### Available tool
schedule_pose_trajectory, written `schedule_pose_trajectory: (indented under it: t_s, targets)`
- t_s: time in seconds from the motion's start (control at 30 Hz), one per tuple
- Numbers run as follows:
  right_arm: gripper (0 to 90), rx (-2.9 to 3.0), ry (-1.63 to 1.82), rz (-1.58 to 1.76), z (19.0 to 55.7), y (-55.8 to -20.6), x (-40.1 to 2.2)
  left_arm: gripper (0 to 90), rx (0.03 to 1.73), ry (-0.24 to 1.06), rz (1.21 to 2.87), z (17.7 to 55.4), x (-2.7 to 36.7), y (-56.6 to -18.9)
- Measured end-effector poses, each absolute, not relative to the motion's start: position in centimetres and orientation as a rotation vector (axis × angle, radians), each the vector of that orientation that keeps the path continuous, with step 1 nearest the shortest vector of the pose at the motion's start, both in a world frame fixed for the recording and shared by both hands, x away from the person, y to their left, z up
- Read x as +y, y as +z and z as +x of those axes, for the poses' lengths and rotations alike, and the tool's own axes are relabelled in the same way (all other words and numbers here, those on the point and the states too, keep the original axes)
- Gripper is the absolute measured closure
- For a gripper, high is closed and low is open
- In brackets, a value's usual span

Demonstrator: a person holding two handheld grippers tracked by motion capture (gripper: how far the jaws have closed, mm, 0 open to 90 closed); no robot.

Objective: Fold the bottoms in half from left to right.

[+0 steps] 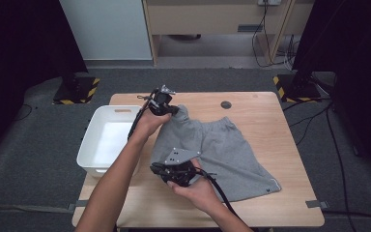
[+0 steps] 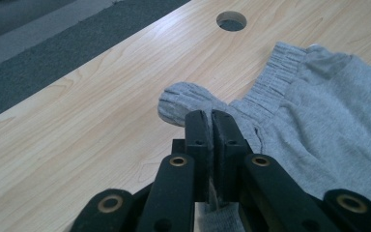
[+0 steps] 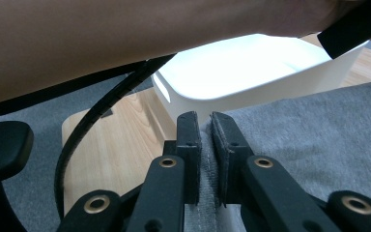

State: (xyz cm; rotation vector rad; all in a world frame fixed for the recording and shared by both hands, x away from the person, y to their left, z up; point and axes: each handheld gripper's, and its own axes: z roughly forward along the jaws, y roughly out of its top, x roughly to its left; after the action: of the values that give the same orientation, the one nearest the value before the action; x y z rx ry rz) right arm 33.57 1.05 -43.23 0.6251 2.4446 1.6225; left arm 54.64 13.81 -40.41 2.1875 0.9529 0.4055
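Two grippers, left gripper [image 2: 211, 121] and right gripper [image 3: 203, 124], clamped on grey shorts [image 1: 222, 145], seemingly lifting cloth near bench's [image 1: 270, 111] left edge.

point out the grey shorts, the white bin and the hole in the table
grey shorts [image 1: 222, 150], high view, on the flat middle of the fabric
white bin [image 1: 88, 153], high view, on its left rim
hole in the table [image 2: 231, 21], left gripper view, on its dark centre
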Motion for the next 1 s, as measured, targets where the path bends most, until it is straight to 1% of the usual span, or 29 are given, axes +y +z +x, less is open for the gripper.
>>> schedule_pose_trajectory:
  t_s: [0.43, 1.0]
  targets:
    - [82.8, 2.433, 1.646, 0.599, 33.3, -42.3, 1.6, 86.1, 0.955, 0.435, 2.23, 54.2, 14.5, -39.5]
    - [82.8, 2.406, 1.719, 0.576, 33.2, -40.5, 4.0, 86.2, 0.975, 0.468, 2.226, 54.5, 17.4, -37.3]
